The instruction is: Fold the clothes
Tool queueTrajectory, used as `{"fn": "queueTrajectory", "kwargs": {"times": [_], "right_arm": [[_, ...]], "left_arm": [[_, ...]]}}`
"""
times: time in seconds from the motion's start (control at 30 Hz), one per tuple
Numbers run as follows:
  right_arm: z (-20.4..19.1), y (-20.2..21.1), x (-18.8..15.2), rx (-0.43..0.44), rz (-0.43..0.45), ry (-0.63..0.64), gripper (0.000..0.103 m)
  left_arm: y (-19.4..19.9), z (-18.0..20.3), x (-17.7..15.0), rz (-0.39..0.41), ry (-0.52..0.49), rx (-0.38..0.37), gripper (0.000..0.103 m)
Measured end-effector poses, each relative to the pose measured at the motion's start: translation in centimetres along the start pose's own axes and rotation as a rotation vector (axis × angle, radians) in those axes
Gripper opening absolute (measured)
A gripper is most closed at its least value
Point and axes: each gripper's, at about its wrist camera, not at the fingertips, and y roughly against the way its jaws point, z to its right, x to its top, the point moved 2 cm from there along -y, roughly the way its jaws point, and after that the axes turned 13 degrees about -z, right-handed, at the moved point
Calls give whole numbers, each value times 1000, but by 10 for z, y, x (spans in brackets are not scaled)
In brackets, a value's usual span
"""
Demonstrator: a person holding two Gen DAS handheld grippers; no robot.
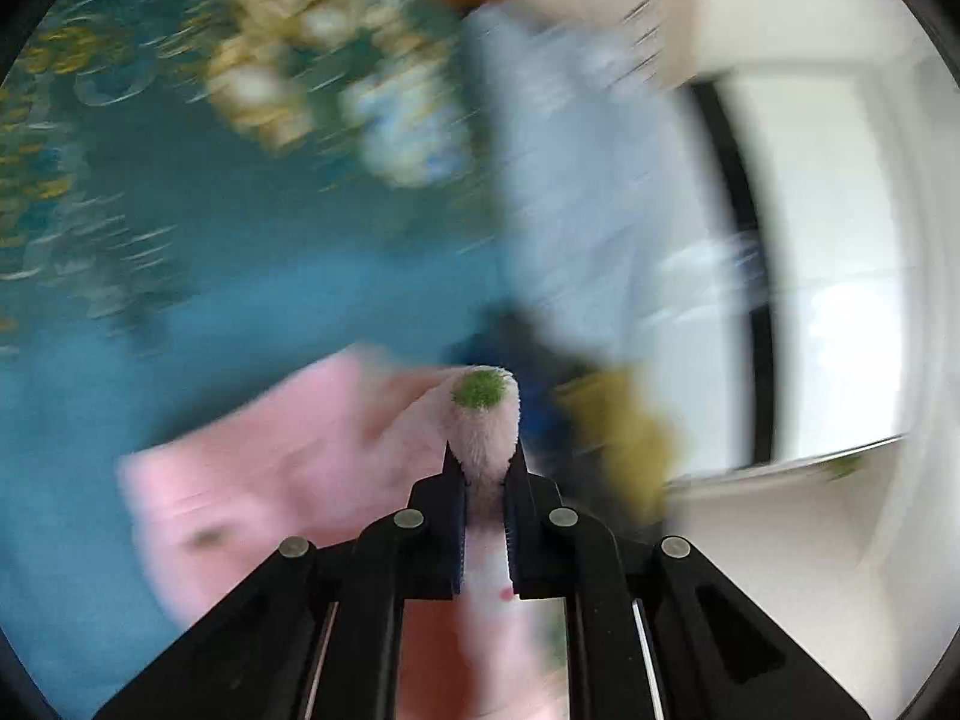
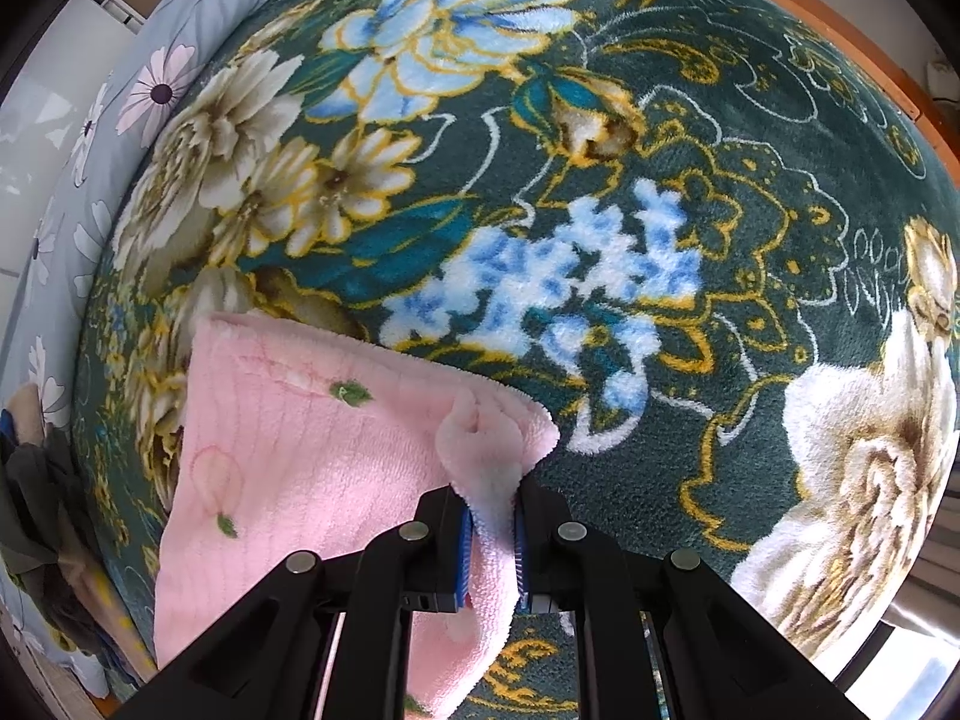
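A pink fleece garment (image 2: 300,456) with small green leaf prints lies partly on a dark green floral blanket (image 2: 600,150). My right gripper (image 2: 489,501) is shut on a bunched corner of it, and the cloth hangs down between the fingers. In the blurred left wrist view my left gripper (image 1: 485,468) is shut on another edge of the same pink garment (image 1: 270,480), where a green patch shows at the pinched fold. The rest of the cloth trails down to the left.
A grey-blue sheet with daisy prints (image 2: 90,138) lies left of the blanket. A heap of dark and yellow clothes (image 1: 600,420) lies beyond the left gripper. A wooden bed edge (image 2: 840,30) runs along the upper right. White wall and a dark frame (image 1: 756,300) show at right.
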Motion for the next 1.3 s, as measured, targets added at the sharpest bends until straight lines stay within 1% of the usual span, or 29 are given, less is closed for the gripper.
{"fn": "queueTrajectory", "kwargs": {"times": [0.03,0.07,0.17,0.2,0.3,0.4,0.47,0.53,0.6,0.67,0.7,0.77,0.83,0.93,1.0,1.07,1.13,1.17,1.2,1.3], "right_arm": [[-3,-2,2,-1,-1,-2,12],[-4,-2,2,-5,-2,-1,12],[-7,-3,2,-18,-2,3,12],[-8,-2,2,-22,-2,3,12],[-15,-2,2,-33,1,7,12],[-16,0,3,-29,5,7,12],[-13,1,-1,-22,8,3,12],[-12,1,-2,-22,10,3,12],[-13,2,-3,-25,11,4,12],[-15,3,-3,-27,11,5,12],[-16,3,-3,-30,11,6,12],[-17,3,-3,-37,11,6,12],[-19,2,-3,-43,11,6,12],[-20,3,-5,-46,11,3,12],[-20,5,-6,-45,11,4,12],[-21,6,-7,-44,11,4,12],[-19,10,-4,-48,12,5,12],[-19,11,-4,-51,12,6,12],[-21,12,-4,-55,13,7,12],[-24,13,-2,-57,14,7,12]], "left_arm": [[0,-6,0,-23,10,40,11],[0,-14,0,-38,25,59,10],[1,-40,3,-42,95,2,11],[1,-42,5,-42,95,13,11],[-1,-41,15,-54,51,99,11],[-4,-41,21,-72,7,155,12],[-7,-43,24,-77,3,166,15],[-7,-45,27,-77,0,148,16],[0,-47,23,-74,-16,124,22],[10,-48,17,-61,-47,109,35],[15,-50,15,-55,-60,104,37],[21,-53,12,-53,-75,94,47],[25,-57,8,-53,-76,90,49],[25,-70,6,-62,-54,76,59],[22,-77,4,-65,-39,51,61],[20,-82,2,-66,-21,9,68],[17,-80,0,-77,-33,-26,74],[14,-76,-1,-88,-51,-24,75],[10,-74,-2,-100,-67,-5,75],[-5,-67,1,-140,-103,82,75]]}}
